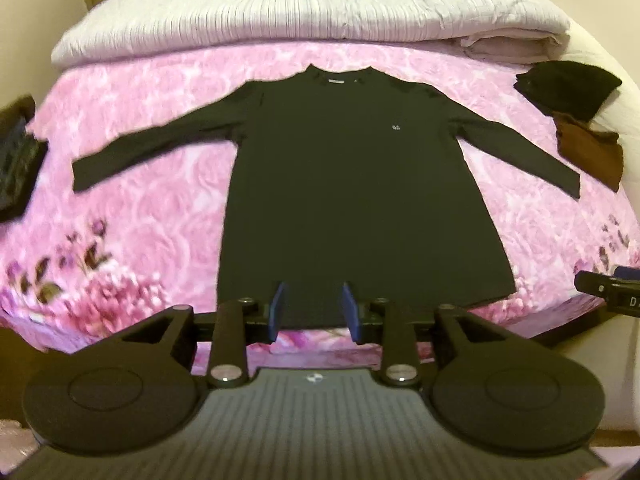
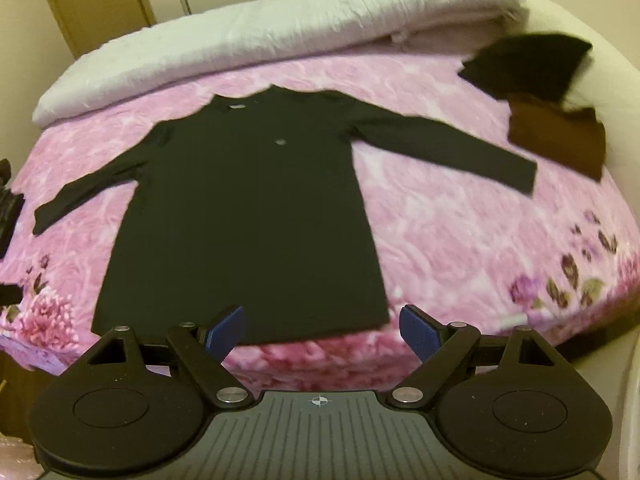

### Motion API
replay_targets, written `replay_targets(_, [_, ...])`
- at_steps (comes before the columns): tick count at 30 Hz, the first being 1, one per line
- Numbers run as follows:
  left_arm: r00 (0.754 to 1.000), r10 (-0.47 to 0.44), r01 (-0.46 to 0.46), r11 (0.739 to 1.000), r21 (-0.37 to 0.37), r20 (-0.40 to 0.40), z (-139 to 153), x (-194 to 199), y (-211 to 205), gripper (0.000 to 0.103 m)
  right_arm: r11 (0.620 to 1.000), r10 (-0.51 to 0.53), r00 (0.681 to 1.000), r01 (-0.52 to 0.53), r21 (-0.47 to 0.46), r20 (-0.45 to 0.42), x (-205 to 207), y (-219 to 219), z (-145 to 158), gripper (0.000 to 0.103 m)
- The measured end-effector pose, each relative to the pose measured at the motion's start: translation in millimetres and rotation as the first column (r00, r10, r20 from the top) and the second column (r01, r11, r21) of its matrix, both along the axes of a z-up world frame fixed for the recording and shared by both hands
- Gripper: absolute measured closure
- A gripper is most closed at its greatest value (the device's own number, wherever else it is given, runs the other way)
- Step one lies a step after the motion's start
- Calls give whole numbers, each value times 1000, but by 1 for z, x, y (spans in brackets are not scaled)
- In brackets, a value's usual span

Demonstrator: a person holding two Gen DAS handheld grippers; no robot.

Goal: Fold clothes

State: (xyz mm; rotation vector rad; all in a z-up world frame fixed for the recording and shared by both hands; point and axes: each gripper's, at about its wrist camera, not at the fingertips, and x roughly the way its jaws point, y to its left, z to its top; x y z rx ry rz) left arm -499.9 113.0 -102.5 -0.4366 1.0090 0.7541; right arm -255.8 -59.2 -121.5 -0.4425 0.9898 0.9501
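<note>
Black long-sleeve shirt (image 1: 352,184) lies flat on the pink floral bedspread (image 1: 152,208), front up, sleeves spread out to both sides, hem toward the cameras. Left gripper (image 1: 313,312) hangs above the hem, jaws apart, nothing in them — right gripper (image 2: 322,330) too, spread wider. Folded dark clothes (image 2: 528,66) sit near the bed's right edge.
</note>
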Motion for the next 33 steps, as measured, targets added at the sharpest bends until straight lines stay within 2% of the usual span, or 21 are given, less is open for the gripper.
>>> replay_targets(8, [1000, 27, -26, 999, 29, -14, 17, -10, -18, 75, 999, 29, 999, -29, -14, 20, -10, 6, 14, 16])
replay_targets(16, [998, 36, -34, 999, 25, -56, 14, -24, -34, 75, 991, 105, 994, -101, -86, 36, -23, -2, 13, 16])
replay_targets(24, [995, 29, -29, 1000, 3, -94, 5, -30, -47, 75, 987, 109, 994, -107, -117, 7, -29, -17, 6, 15])
replay_targets(33, [996, -7, 9, 1000, 13, -91, 8, -15, -47, 75, 993, 67, 998, -66, -99, 0, -21, -21, 11, 15])
